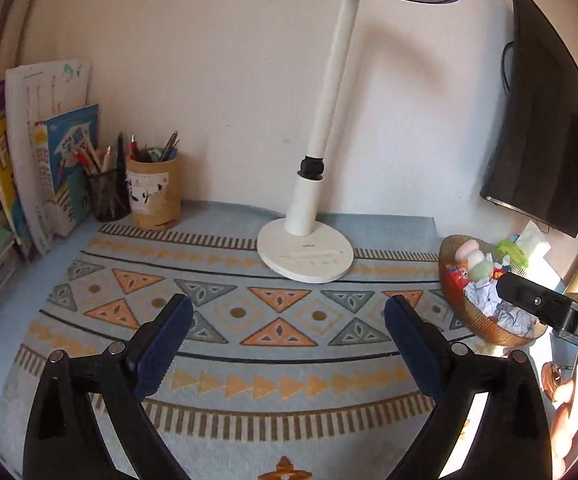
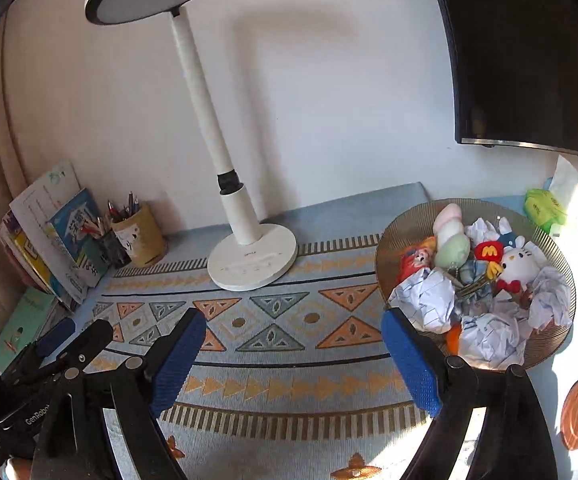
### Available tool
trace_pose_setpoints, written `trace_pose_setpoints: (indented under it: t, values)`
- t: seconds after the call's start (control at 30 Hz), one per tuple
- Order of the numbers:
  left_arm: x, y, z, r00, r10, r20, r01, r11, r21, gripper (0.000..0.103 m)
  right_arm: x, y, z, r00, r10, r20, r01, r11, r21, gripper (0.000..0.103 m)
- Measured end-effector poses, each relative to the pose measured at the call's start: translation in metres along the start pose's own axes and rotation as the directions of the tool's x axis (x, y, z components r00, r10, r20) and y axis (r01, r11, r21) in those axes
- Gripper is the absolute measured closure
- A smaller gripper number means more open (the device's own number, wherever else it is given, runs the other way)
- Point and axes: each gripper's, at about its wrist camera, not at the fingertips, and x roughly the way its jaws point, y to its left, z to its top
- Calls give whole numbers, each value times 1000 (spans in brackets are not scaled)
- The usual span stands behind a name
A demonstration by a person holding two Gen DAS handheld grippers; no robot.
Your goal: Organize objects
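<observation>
Hovering with both my left hand-held gripper (image 1: 289,320) and right hand-held gripper (image 2: 293,332) spread wide and grasping nothing; the next step, I judge, is reaching right into the basket (image 2: 393,240) for crumpled paper (image 2: 429,296).

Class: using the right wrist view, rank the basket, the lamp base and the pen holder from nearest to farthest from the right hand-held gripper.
From the right hand-held gripper:
1. Basket, just right of its right finger.
2. Lamp base, ahead, centre.
3. Pen holder, far left by the wall.
</observation>
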Motion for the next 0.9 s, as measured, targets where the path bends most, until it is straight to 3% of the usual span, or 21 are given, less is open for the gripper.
trace_pose_setpoints:
  t: [0.1,0.2,0.37,0.43,0.53,0.67,0.9]
  values:
    - [-1,20,-29,997,72,-19,-70,996,56,6,30,16,-41,994,-105,-19,104,993,-51,14]
    - [13,31,-53,993,86,-78,-79,993,89,6,54,18,-63,996,-66,-56,63,996,-58,15]
    - [37,37,-72,985,71,-158,-62,996,65,6,70,24,-68,990,-108,-92,99,990,-102,14]
    - [48,38,-74,973,95,-210,-82,994,66,6,77,20,-69,986,-103,-135,91,992,-90,14]
    - [68,44,-80,935,109,-338,-101,994,40,6,85,12,-69,979,-96,-181,90,995,-45,14]
    - [63,47,-83,940,115,-321,-114,993,22,6,90,7,-71,971,-98,-219,96,995,-20,14]
    - [69,34,-85,925,160,-346,-131,986,106,6,92,11,-72,966,-108,-235,102,994,-37,14]
